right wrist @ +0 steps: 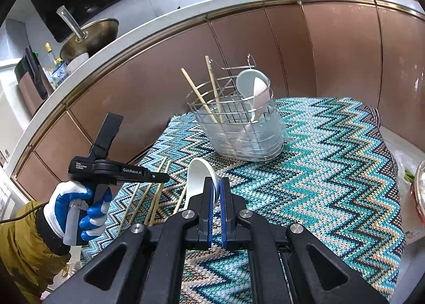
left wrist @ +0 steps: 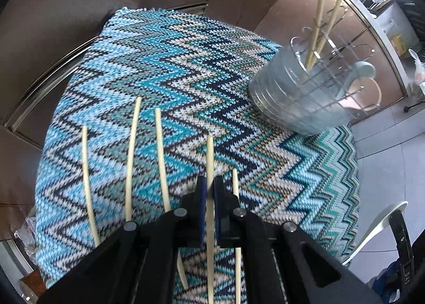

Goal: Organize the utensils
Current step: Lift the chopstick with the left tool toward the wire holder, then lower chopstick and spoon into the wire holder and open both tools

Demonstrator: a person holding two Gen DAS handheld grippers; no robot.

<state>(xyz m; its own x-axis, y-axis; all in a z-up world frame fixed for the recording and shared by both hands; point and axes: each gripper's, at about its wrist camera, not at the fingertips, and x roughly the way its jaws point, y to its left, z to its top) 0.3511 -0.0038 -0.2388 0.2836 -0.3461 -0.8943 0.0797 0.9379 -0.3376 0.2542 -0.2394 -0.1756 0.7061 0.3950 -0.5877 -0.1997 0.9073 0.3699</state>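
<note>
The left gripper (left wrist: 209, 184) has its fingers (left wrist: 202, 192) closed on 1 chopstick (left wrist: 209, 155), which passes between the blue pads and points away to the far side. In the left wrist view 4 other chopsticks (left wrist: 132, 155) lie on the zigzag cloth (left wrist: 164, 70): 3 to the left of the held one and 1 just beside it on the right.

The right gripper (right wrist: 217, 192) grasps a white spoon (right wrist: 198, 179) at the rim of its bowl; the spoon tilts up and to the left from the fingers (right wrist: 209, 197). I cannot tell if the spoon touches the cloth.

The wire basket (right wrist: 239, 128) stands on the far part of the cloth, close to the brown cabinet fronts (right wrist: 342, 51). Inside it, 2 chopsticks (right wrist: 198, 94) lean in the left compartment, and a pale blue spoon (right wrist: 245, 82) and a pink spoon (right wrist: 260, 97) stand in the right compartment.

In the right wrist view the left gripper is seen at the left, held by a hand in a blue and white glove (right wrist: 77, 205), above the lying chopsticks. On the counter (right wrist: 159, 20) behind, a wok (right wrist: 90, 35) stands at the far left.
</note>
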